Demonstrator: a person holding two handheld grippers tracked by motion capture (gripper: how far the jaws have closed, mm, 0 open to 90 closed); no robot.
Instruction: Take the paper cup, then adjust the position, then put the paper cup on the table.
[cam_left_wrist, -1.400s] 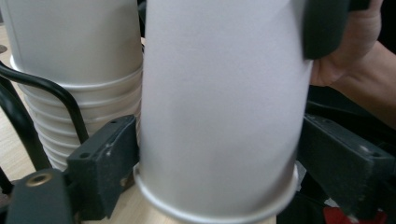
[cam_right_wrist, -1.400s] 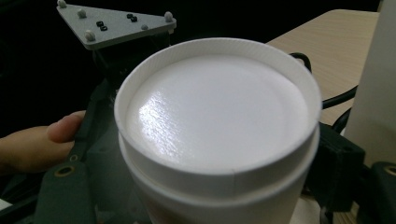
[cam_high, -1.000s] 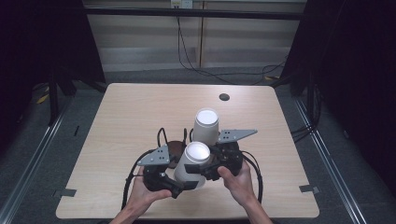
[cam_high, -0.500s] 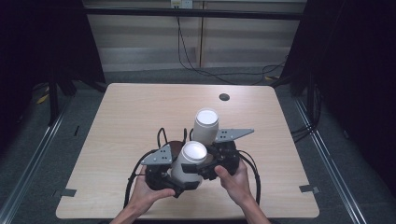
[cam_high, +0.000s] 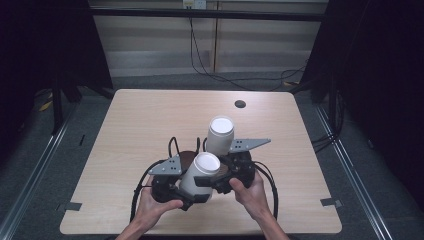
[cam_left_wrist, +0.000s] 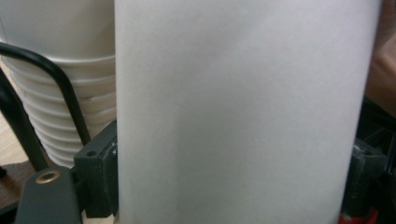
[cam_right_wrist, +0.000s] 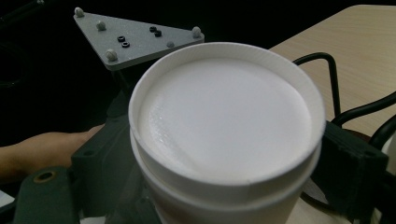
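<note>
Near the table's front edge a person holds both grippers close together around a tilted white paper cup (cam_high: 200, 172), bottom up. My left gripper (cam_left_wrist: 231, 186) has just been closing its jaws, and its pads (cam_left_wrist: 99, 172) now press both sides of the cup wall (cam_left_wrist: 238, 102). My right gripper (cam_right_wrist: 226, 186) is shut on the same cup (cam_right_wrist: 224, 112), which shows a second cup nested under it. Just behind stands an upside-down stack of white cups (cam_high: 220, 134), with several rims at its base (cam_left_wrist: 56, 126).
A dark brown round mat (cam_high: 186, 158) lies on the wooden table (cam_high: 140, 120) under the cups. A small dark grommet hole (cam_high: 240, 104) sits near the far edge. Black cables (cam_high: 172, 146) loop around the grippers. Dark floor and rails surround the table.
The tilted cup's top has edged slightly left and down. Both hands stay where they were.
</note>
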